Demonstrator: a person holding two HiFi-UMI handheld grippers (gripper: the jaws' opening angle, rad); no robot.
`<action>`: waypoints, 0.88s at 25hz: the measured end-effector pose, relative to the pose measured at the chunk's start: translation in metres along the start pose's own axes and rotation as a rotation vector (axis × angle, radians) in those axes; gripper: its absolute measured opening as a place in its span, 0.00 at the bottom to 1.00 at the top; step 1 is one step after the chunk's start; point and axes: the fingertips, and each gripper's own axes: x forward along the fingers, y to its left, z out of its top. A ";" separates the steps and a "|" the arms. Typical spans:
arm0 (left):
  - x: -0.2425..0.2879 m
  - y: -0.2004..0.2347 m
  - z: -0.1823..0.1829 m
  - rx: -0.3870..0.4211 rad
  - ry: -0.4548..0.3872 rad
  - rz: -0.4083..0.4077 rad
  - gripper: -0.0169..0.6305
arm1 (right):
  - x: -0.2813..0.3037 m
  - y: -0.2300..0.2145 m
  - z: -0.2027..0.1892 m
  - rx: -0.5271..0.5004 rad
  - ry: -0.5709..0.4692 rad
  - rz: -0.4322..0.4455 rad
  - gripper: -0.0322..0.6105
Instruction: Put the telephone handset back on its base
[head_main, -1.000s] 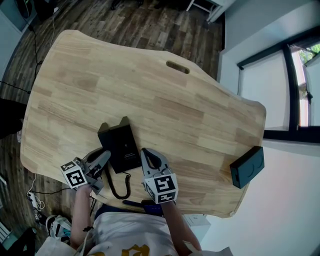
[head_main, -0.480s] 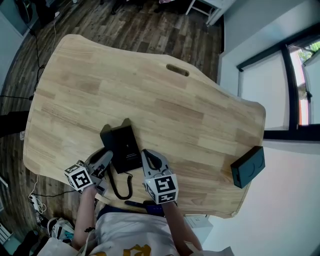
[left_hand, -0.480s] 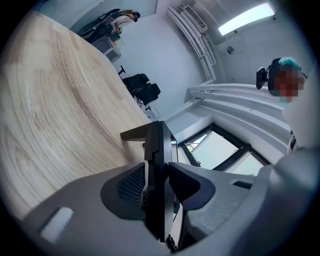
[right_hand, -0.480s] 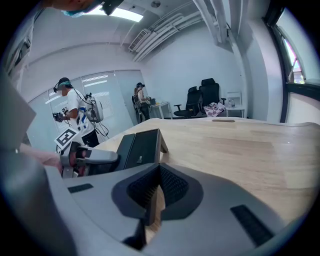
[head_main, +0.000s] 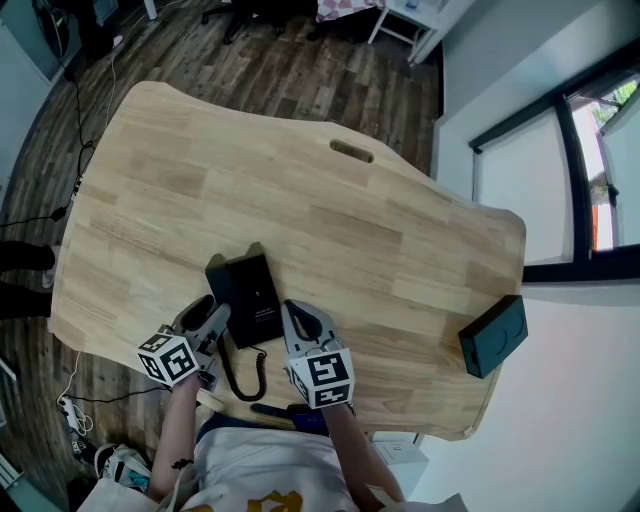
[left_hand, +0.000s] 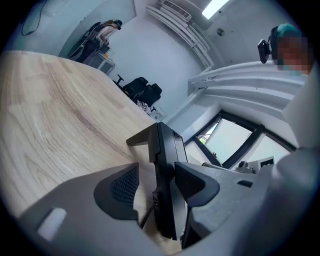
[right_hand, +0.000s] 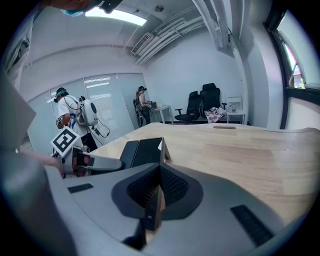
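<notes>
Left tongs (head_main: 212, 313): spreading wide at the near-left corner of the black telephone base (head_main: 258, 298), with the handset (left_hand: 165, 180) between the pads, seen edge-on, close against the right pad and clear of the left one. Right tongs (head_main: 302, 318): pressed shut on nothing, low over the wooden surface (head_main: 350, 220) just right of the base's near end. Lying flat along the left side of the base, near the surface's front edge, with the coiled cord (head_main: 240, 372) looping off the near end toward the person.
</notes>
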 end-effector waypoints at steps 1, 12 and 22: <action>0.000 0.000 -0.001 0.006 0.008 0.007 0.35 | -0.001 0.001 0.000 -0.003 0.001 0.001 0.06; -0.022 -0.011 0.026 0.205 -0.064 0.115 0.35 | -0.013 0.007 0.018 -0.041 -0.046 -0.006 0.06; -0.038 -0.050 0.045 0.343 -0.135 0.095 0.03 | -0.031 0.017 0.036 -0.050 -0.113 -0.016 0.06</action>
